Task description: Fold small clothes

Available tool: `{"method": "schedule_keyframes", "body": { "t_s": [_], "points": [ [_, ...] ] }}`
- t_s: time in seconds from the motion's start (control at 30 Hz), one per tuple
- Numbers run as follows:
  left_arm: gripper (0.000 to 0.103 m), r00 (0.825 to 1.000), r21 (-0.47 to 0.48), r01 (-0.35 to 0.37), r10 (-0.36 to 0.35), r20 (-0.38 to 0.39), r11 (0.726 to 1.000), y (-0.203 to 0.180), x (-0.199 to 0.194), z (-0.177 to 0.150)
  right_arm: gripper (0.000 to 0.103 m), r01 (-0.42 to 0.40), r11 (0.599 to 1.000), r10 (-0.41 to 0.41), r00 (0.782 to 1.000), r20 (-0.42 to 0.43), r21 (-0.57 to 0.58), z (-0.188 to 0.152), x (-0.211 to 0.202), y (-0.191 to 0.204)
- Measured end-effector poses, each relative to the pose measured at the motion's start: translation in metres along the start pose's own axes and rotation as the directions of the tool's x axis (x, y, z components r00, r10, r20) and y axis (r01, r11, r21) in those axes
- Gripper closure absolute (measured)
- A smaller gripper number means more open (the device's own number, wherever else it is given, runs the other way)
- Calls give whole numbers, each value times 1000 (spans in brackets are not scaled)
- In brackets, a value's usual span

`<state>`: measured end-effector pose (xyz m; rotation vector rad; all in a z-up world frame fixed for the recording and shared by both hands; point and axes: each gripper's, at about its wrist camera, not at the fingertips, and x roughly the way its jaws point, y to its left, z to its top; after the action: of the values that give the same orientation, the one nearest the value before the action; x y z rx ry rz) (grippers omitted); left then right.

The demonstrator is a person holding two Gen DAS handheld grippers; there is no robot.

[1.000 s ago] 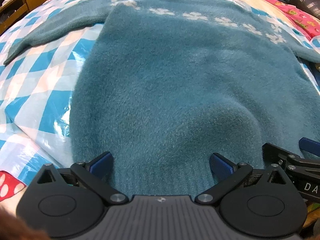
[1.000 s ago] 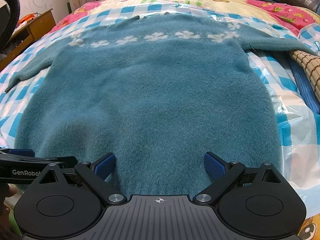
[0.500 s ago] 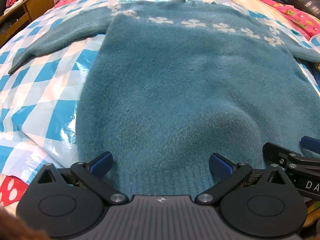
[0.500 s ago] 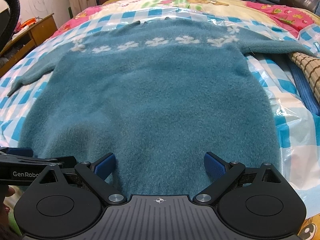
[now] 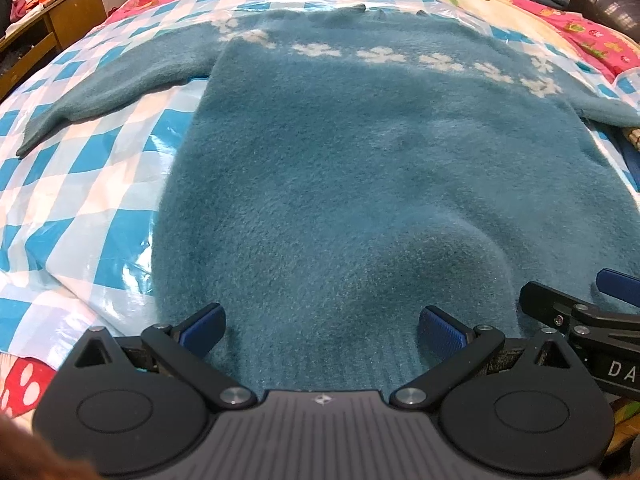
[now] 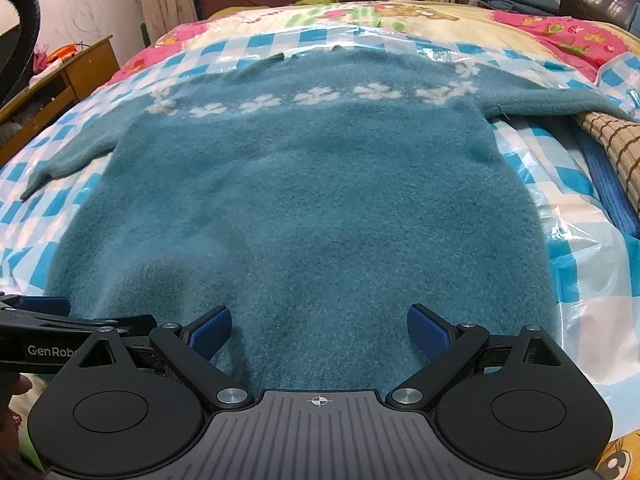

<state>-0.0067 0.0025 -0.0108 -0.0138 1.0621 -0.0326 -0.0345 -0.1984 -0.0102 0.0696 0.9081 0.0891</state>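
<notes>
On the checkered sheet (image 5: 80, 184), teal sweater (image 5: 360, 168) flat.

The sweater's (image 5: 360, 168) hem ran out of sight behind the left tool (image 5: 320, 330), and likewise behind the right tool (image 6: 319, 330). Its right sleeve (image 6: 552, 100) slipped under a checked cloth (image 6: 616, 148), so the cuff stayed hidden. The dresser (image 6: 72, 76) was cut by the frame's edge, the clutter on it too blurred to name.
</notes>
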Motion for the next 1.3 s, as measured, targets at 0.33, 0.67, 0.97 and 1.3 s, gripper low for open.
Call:
{"method": "schedule_keyframes", "body": {
  "t_s": [0.33, 0.67, 0.97, 1.3],
  "points": [
    [0, 1000, 2, 6, -6, 6, 1000, -1, -1, 2, 9, 2, 1000, -2, 1000, 21, 17, 1, -4, -4],
    [0, 999, -1, 15, -15, 29, 1000, -1, -7, 9, 9, -11, 999, 9, 998, 54, 36, 8, -13, -9],
    [0, 997, 26, 23, -24, 71, 999, -6, -15, 25, 10, -28, 999, 25, 996, 86, 43, 21, -18, -14],
    [0, 995, 50, 48, -52, 90, 998, -21, -15, 50, 17, -35, 995, 23, 992, 120, 91, 47, -24, -39]
  ]
}}
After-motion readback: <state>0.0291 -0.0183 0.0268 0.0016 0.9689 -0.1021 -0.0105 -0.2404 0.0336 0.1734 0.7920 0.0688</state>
